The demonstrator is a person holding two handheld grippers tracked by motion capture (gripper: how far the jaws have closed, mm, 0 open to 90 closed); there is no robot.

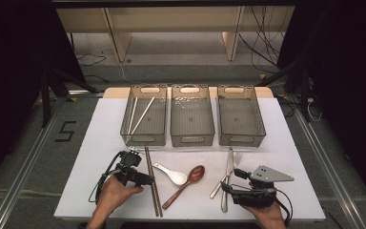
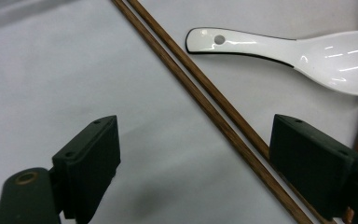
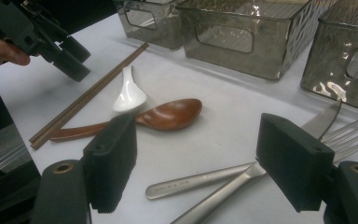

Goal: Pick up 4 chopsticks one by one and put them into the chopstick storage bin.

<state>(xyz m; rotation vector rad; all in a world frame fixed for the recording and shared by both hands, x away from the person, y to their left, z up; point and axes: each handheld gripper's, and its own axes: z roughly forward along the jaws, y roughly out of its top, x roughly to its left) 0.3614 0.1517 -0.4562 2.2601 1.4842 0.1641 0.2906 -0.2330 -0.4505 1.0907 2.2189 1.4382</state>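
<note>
L tongs sit lower left of the high view, jaws wide, nothing gripped, hovering just beside the brown chopsticks. In the L gripper view the chopsticks run diagonally from top centre to lower right, passing between the jaws nearer the right-hand one; pads not pressing on them. White spoon lies upper right, close to the sticks. R tongs at lower right of the high view, jaws wide, empty, over the knife & fork handles. Wooden spoon lies mid-frame on the desk. Three bins along the top; left bin holds pale chopsticks.
</note>
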